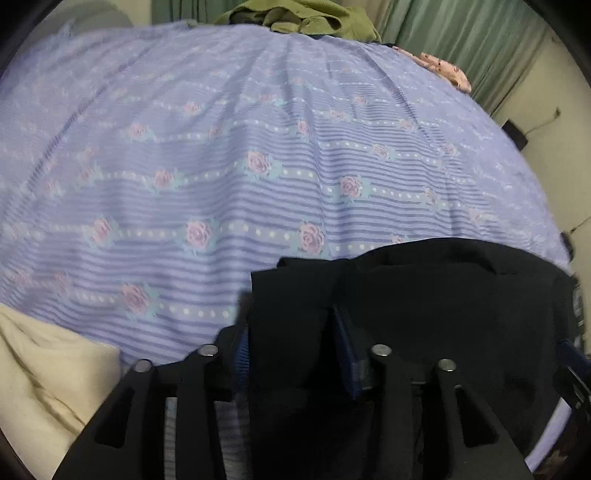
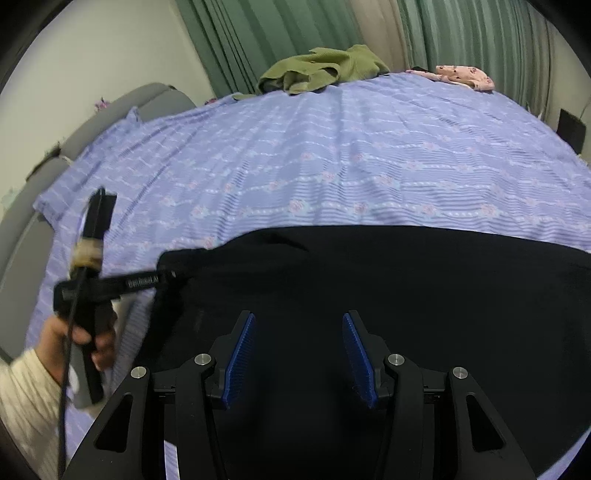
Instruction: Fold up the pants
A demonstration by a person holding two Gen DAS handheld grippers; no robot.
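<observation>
Black pants (image 2: 388, 280) lie on the purple flowered bedsheet (image 2: 332, 166) near the front edge. In the left wrist view the pants (image 1: 424, 288) fill the lower right. My left gripper (image 1: 291, 332) is shut on a fold of the pants' left end, cloth between its blue pads. In the right wrist view the left gripper (image 2: 166, 275) pinches the pants' left corner. My right gripper (image 2: 298, 354) is open, its blue pads (image 2: 242, 354) hovering over the middle of the pants, holding nothing.
A green garment (image 2: 325, 68) and a pink patterned cloth (image 2: 465, 77) lie at the bed's far edge. Green curtains (image 2: 258, 33) hang behind. A grey headboard (image 2: 44, 173) runs along the left. A cream sleeve (image 1: 44, 376) shows lower left.
</observation>
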